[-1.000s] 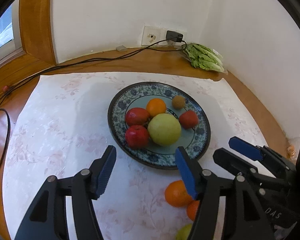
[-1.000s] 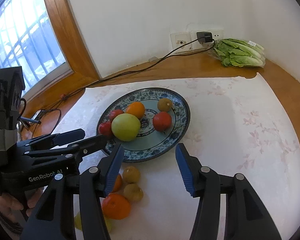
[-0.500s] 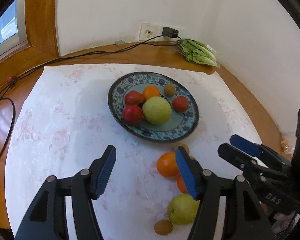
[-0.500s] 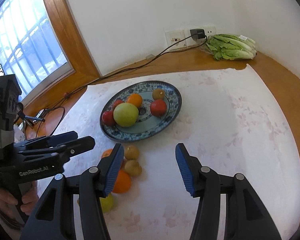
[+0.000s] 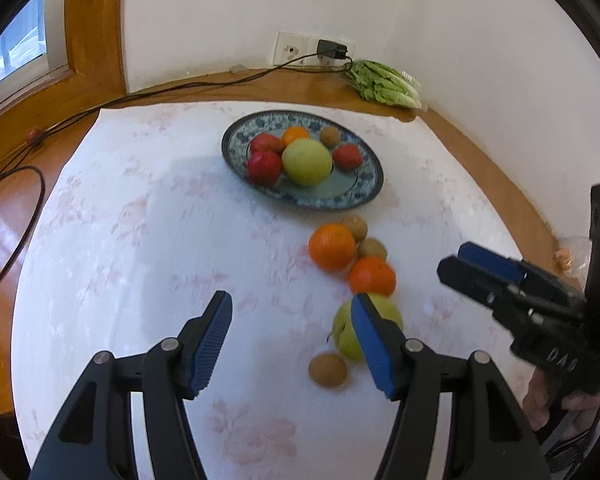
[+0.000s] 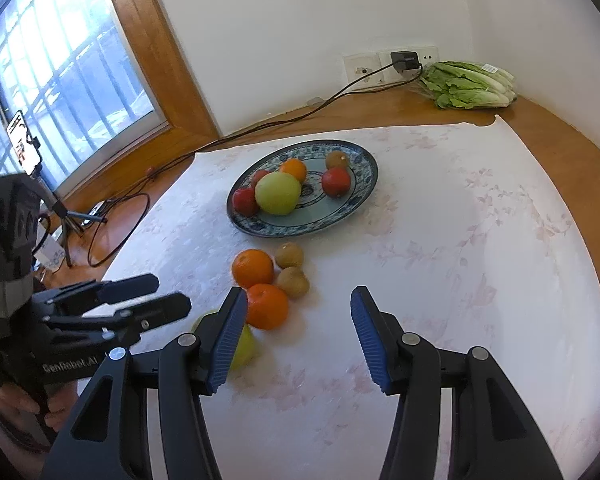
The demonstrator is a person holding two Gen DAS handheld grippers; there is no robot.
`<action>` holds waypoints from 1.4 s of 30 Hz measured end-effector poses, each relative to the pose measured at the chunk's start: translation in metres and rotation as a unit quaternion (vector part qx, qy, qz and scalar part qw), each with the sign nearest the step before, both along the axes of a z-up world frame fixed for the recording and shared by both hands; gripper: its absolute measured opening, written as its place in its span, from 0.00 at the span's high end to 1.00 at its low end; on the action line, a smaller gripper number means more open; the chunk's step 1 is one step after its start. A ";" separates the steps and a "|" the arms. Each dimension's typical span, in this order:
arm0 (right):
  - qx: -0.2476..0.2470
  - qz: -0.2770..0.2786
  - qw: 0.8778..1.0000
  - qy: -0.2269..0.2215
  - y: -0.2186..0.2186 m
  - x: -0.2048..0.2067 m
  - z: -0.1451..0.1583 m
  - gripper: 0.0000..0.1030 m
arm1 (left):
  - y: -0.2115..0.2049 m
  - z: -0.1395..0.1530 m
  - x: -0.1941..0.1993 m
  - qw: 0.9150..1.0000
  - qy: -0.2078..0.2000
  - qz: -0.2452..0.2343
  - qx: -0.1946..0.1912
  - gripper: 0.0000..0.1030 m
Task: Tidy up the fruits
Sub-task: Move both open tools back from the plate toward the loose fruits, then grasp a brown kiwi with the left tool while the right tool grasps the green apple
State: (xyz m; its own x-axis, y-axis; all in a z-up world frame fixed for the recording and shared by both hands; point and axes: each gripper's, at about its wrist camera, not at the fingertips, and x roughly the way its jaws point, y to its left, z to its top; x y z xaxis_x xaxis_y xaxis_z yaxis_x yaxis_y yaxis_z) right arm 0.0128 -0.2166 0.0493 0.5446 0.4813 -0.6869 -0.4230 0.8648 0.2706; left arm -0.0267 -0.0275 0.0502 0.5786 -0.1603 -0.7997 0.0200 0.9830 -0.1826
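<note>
A blue patterned plate (image 5: 356, 196) (image 6: 352, 216) holds a big green fruit (image 5: 307, 161), three red fruits, an orange and a kiwi. On the cloth in front of it lie two oranges (image 5: 332, 246) (image 6: 253, 268), a green apple (image 5: 346, 336) (image 6: 245, 347) and three kiwis (image 5: 327, 369). My left gripper (image 5: 292, 340) is open and empty, above the cloth left of the apple. My right gripper (image 6: 298, 336) is open and empty, above the cloth just right of the loose fruit; it also shows in the left wrist view (image 5: 472, 266).
A white flowered cloth (image 6: 460, 240) covers a round wooden table. Bagged lettuce (image 6: 468, 84) lies at the back by the wall sockets (image 6: 380, 66). Black cables (image 5: 28, 184) run along the left side. A phone on a tripod (image 6: 24, 144) stands by the window.
Both grippers have pulled back from the plate and risen. The loose fruit pile has come fully into view. Both stay open and empty.
</note>
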 end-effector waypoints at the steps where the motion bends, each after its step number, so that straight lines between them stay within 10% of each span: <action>1: 0.000 0.000 1.000 0.000 0.000 -0.001 0.000 0.47 | 0.000 -0.002 -0.003 1.000 0.001 0.000 0.001 0.37; 17: 0.001 -0.004 1.000 0.003 -0.003 -0.013 -0.003 0.47 | -0.021 -0.020 -0.029 0.999 0.004 -0.040 0.033 0.37; 33: 0.007 -0.007 1.000 0.016 -0.004 -0.011 -0.009 0.47 | -0.025 -0.031 -0.022 0.998 0.003 -0.067 0.014 0.75; 42: 0.007 0.001 1.000 0.017 0.001 -0.014 -0.009 0.47 | -0.016 -0.027 -0.025 0.998 0.004 -0.054 0.017 0.75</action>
State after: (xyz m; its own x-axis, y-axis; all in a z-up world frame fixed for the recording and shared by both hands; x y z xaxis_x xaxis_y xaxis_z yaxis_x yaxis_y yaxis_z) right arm -0.0013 -0.2154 0.0399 0.5207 0.4927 -0.6972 -0.4153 0.8597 0.2974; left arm -0.0518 -0.0431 0.0234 0.5533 -0.1952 -0.8098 0.1259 0.9806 -0.1503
